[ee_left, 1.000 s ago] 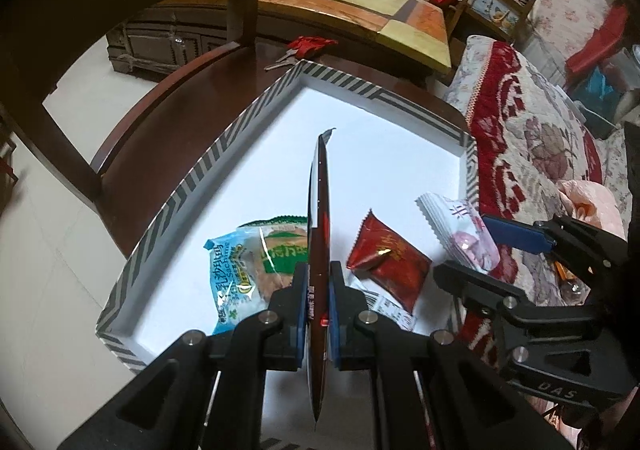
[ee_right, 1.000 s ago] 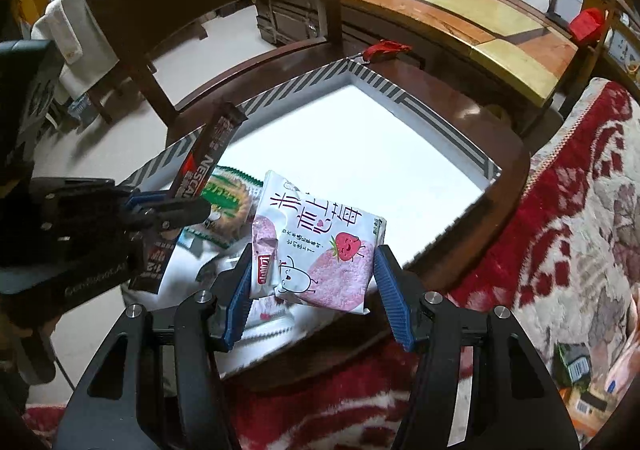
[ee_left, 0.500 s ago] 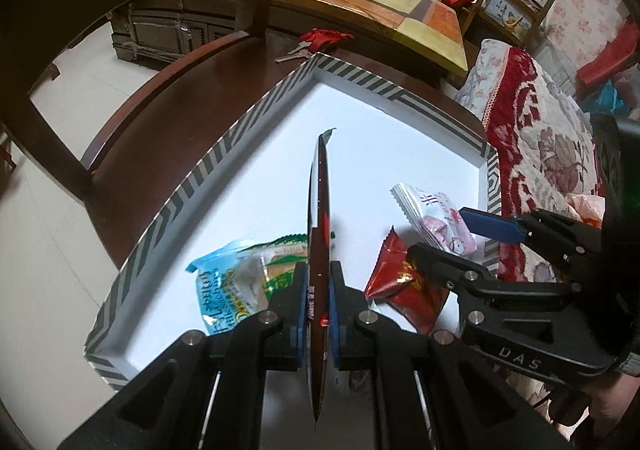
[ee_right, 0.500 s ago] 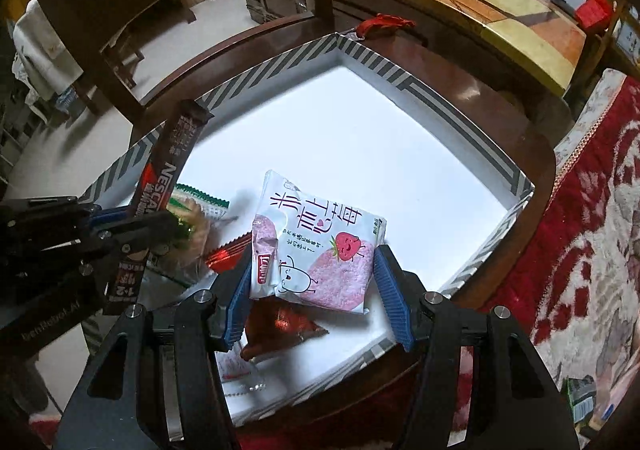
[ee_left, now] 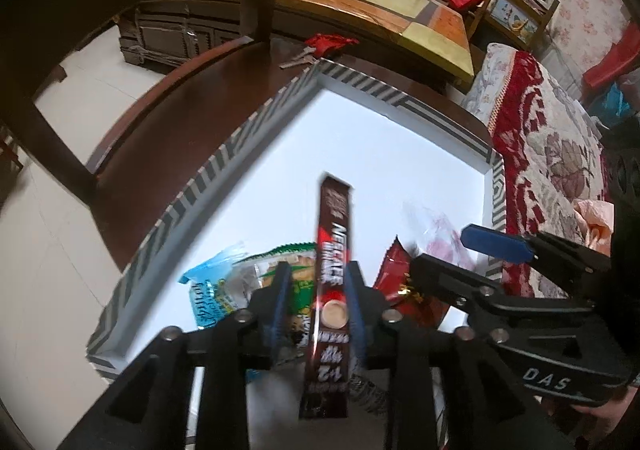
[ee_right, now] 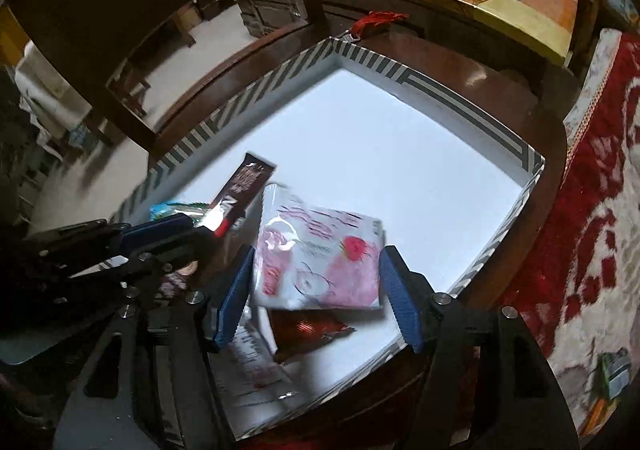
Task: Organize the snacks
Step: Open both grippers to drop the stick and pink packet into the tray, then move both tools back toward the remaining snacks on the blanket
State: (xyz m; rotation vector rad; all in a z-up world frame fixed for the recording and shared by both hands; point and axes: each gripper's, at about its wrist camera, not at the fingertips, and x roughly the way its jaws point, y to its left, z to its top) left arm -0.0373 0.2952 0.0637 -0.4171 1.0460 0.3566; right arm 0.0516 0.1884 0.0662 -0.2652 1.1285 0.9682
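Left hand-held gripper: jaws just opening, coffee stick loose between them. Right hand-held gripper: jaws just widening, strawberry packet free above the striped box.

Striped-rimmed box rests on dark, apparently wooden table.

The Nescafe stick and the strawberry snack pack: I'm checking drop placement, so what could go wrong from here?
1. Both claws have just been opening. The Nescafe stick lies loose between the left claw fingers and may land across the green cracker pack.
2. The strawberry snack pack, between the right claw fingers, hangs over the red packet near the striped box edge; it may pile up there.
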